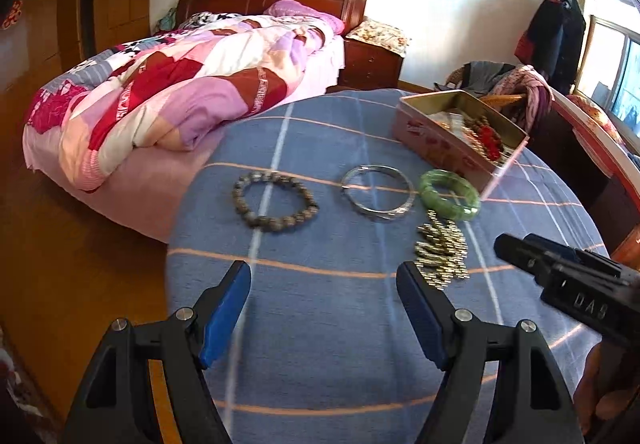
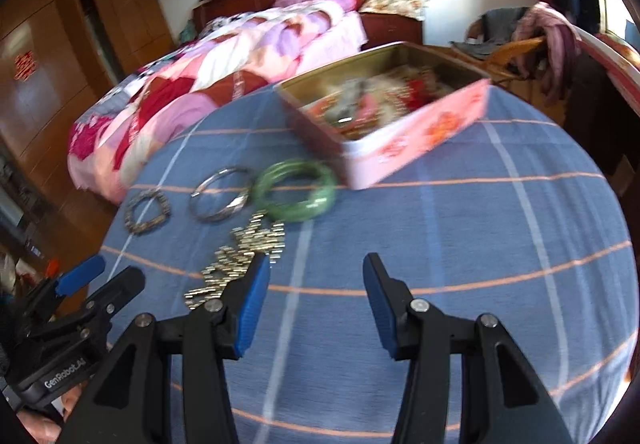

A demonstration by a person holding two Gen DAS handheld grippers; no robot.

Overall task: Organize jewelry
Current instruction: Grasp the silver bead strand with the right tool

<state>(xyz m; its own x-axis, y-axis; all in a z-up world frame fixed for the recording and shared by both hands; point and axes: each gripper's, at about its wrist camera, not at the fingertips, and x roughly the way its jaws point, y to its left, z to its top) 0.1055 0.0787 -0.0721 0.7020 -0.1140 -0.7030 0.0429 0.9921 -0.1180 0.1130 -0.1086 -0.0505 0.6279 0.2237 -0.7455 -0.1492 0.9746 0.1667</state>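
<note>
Both claws, left gripper (image 1: 324, 308) and right gripper (image 2: 316, 304), stand open and hold nothing. From the right one I see the gold chain (image 2: 236, 260) just far-left of its left finger, stretching near-left to far-right, so I judge this arm nearer.

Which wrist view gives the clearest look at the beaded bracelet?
The left wrist view: the beaded bracelet lies sharp and unobstructed, its separate beads plain. In the right wrist view it sits toward the left edge, blurred, and its beads cannot be made out.
</note>
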